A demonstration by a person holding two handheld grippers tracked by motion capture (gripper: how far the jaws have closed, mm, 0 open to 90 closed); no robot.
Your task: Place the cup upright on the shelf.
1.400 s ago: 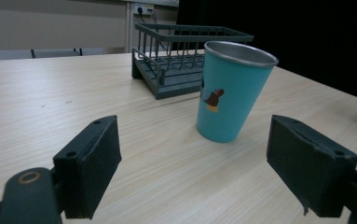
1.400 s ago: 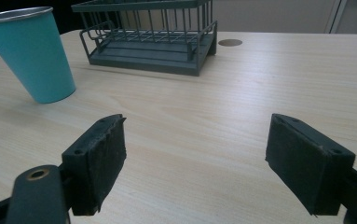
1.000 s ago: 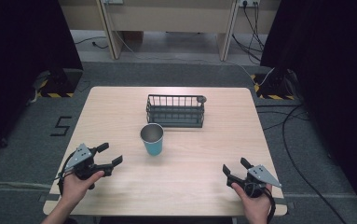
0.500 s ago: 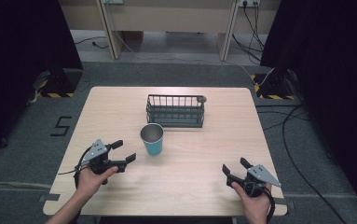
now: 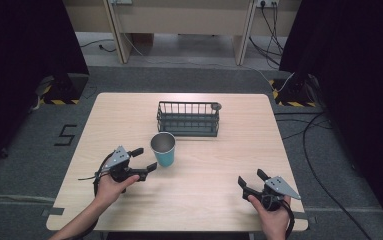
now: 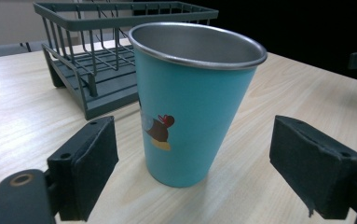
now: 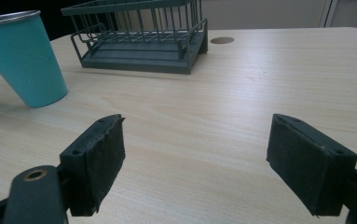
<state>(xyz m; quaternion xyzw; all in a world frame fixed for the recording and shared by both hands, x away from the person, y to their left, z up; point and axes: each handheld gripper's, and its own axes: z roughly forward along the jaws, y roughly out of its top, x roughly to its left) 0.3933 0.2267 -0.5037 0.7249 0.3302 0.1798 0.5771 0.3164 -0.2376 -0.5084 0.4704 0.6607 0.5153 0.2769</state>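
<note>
Left tool (image 5: 143, 159) — advanced across the worktop (image 5: 129, 115) from its earlier station near the front left edge, now just beside the teal cup (image 5: 163, 149). In the left gripper view its jaws stand wide apart, flanking the cup (image 6: 192, 98) without touching it and holding nothing. The cup stands upright near the worktop's centre, just in front of the wire rack (image 5: 188, 118). Right tool (image 5: 250, 182) — unmoved at the front right, jaws spread and empty. Judged: the approach is nearly complete; closing on the cup comes next.
</note>
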